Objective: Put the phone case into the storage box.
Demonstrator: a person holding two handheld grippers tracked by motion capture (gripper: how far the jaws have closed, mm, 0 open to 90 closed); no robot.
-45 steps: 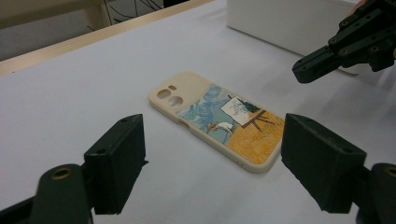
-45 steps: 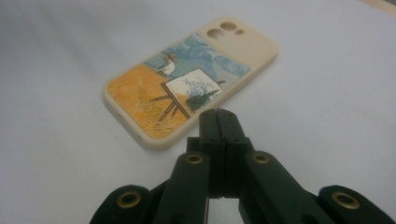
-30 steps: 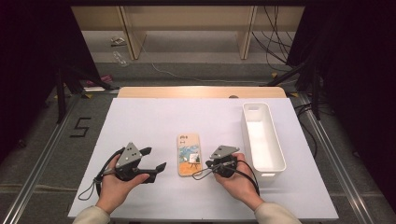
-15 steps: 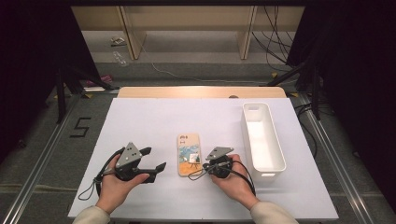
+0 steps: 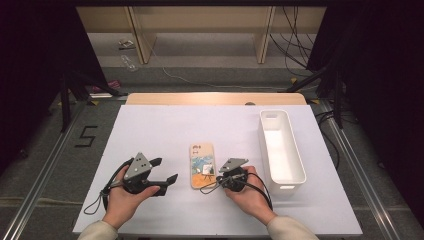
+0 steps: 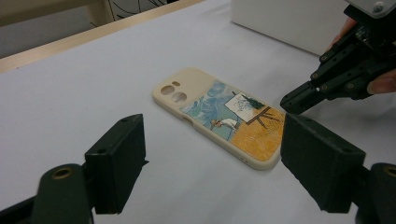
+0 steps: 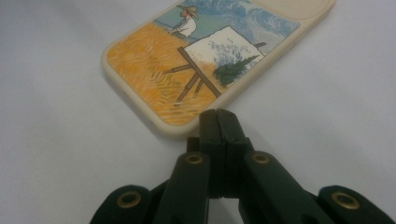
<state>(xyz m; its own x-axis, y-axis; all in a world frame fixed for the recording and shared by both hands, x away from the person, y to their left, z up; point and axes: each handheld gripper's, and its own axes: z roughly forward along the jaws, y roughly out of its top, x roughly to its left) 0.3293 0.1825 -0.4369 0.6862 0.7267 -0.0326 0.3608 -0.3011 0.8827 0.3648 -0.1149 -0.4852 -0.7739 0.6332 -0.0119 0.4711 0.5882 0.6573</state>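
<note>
Beside the phone case (image 7: pixel 205 56), closed right hand-held gripper (image 7: pixel 218 116) hides its edge; left hand-held gripper (image 6: pixel 210 168) wide.

The right gripper (image 7: pixel 218 116) has its two black jaws pressed flat together with nothing between them, tips right at the near long edge of a cream phone case (image 7: pixel 154 65) printed with a painter, easel and orange field, lying on the white table (image 7: pixel 56 154).

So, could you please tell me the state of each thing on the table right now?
Phone case: lying flat, picture side up, not held.
White bin: upright, empty.
Left claw: open, nothing between its jaws.
Right claw: shut, empty, tip at the case's edge.
</note>
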